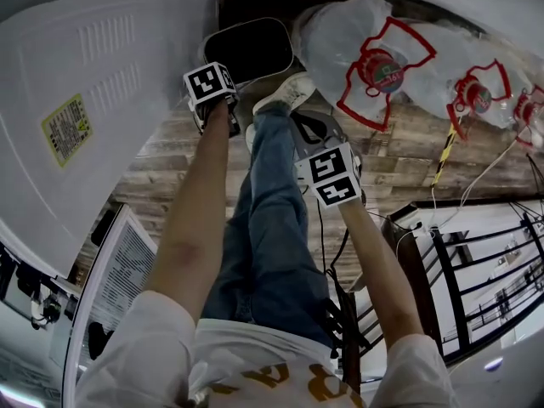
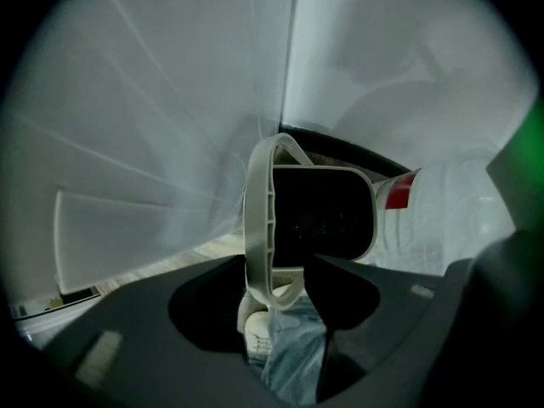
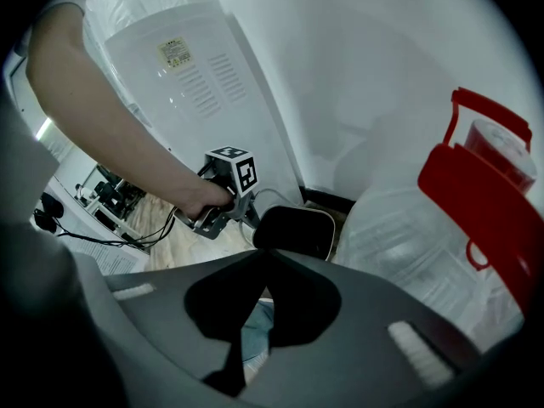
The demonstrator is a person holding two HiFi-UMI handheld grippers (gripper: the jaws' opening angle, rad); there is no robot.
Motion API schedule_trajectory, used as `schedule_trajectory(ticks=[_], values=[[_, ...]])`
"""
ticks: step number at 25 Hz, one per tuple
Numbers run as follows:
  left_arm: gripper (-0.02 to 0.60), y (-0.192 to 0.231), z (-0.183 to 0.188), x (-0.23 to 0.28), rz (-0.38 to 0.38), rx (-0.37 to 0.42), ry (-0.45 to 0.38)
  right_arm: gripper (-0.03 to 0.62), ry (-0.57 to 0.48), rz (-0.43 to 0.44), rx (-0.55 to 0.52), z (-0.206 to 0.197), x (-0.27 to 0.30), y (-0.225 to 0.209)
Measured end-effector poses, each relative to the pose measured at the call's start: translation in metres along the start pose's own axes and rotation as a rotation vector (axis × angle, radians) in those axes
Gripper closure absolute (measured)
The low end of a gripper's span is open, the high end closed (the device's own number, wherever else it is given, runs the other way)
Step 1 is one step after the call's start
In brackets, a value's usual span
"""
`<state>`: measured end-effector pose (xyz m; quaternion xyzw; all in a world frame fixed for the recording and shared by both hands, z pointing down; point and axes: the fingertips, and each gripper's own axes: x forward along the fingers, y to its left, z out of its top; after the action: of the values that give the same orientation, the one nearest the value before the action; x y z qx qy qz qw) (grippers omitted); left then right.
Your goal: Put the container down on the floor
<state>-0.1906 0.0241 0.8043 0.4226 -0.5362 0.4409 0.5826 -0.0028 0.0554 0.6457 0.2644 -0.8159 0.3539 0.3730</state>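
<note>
- Head view: the left hand-held gripper holds a white-rimmed plastic container with a dark hollow just right of the tall white appliance with vent slots, low over the wooden plank floor. Whether the container touches the floor cannot be told. The right hand-held gripper hangs further right of the appliance, beside a blue jeans leg.
- Left gripper view: the jaws are clenched on the container's white rim, with the appliance's wall to their left.
- Right gripper view: the jaws are clenched together with nothing between them. Large clear water bottles with red handles lie well right of the appliance.
</note>
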Motion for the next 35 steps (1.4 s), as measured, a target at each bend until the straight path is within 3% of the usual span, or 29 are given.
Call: schedule_trajectory(ticks=[4, 7, 13, 15, 22, 26, 32, 35], values=[[0.36, 0.011, -0.011, -0.002, 0.012, -0.029, 0.045, 0.563, -0.002, -0.005, -0.014, 0.004, -0.002, 0.003], [0.36, 0.015, -0.014, -0.006, 0.029, 0.0, 0.055, 0.563, -0.01, -0.01, -0.018, 0.007, -0.007, 0.005], [0.362, -0.004, -0.009, -0.016, -0.016, 0.002, 0.008, 0.563, -0.022, -0.041, -0.012, 0.006, -0.016, -0.002], [0.386, -0.014, -0.003, -0.023, -0.042, 0.026, -0.029, 0.563, -0.034, -0.058, -0.006, 0.007, -0.021, -0.005], [0.564, -0.048, 0.03, -0.07, -0.136, 0.12, -0.236, 0.564, -0.092, -0.116, 0.006, 0.022, -0.04, -0.012], [0.578, -0.061, 0.042, -0.106, -0.262, 0.037, -0.31, 0.563, -0.172, -0.125, 0.005, 0.044, -0.064, -0.008], [0.579, -0.08, 0.047, -0.159, -0.38, 0.068, -0.385, 0.563, -0.244, -0.224, 0.053, 0.067, -0.105, -0.02], [0.58, -0.085, 0.042, -0.181, -0.401, 0.08, -0.409, 0.563, -0.247, -0.217, 0.07, 0.072, -0.113, -0.011]])
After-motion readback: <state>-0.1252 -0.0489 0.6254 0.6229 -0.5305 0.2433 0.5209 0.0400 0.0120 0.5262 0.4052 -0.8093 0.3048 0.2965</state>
